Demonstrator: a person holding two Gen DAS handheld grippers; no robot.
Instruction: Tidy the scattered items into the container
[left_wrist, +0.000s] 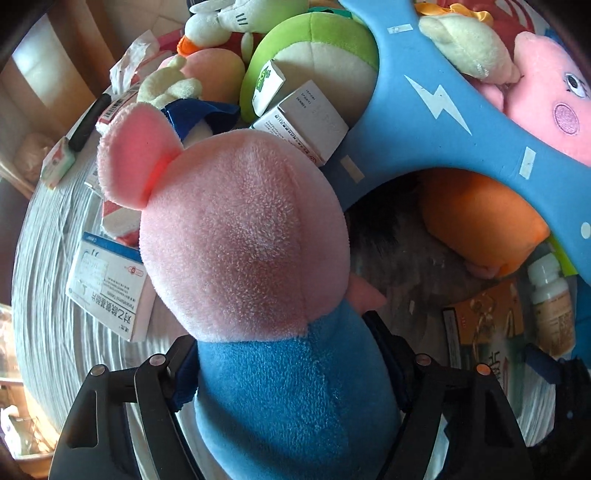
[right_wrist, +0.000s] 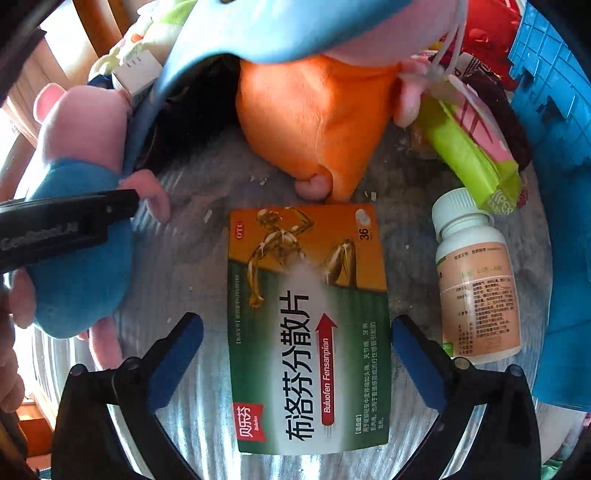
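We see our left gripper (left_wrist: 291, 354) pointing steeply down with a pink-headed, blue-bodied pig plush (left_wrist: 243, 243) between its black fingers (left_wrist: 159, 373), which hug the blue body on both sides. Around it lie a white paracetamol box (left_wrist: 110, 291), more plush toys and a blue foam handle (left_wrist: 436, 110). Our right gripper (right_wrist: 297, 354) spreads its blue-padded fingers (right_wrist: 173, 358) wide, clear of the green and orange ibuprofen box (right_wrist: 306, 325) lying flat on the grey ribbed surface (right_wrist: 184, 266) between them. A white pill bottle (right_wrist: 476, 280) lies just right of it, an orange plush (right_wrist: 317, 122) beyond, and a blue plastic crate (right_wrist: 554, 118) at the right edge
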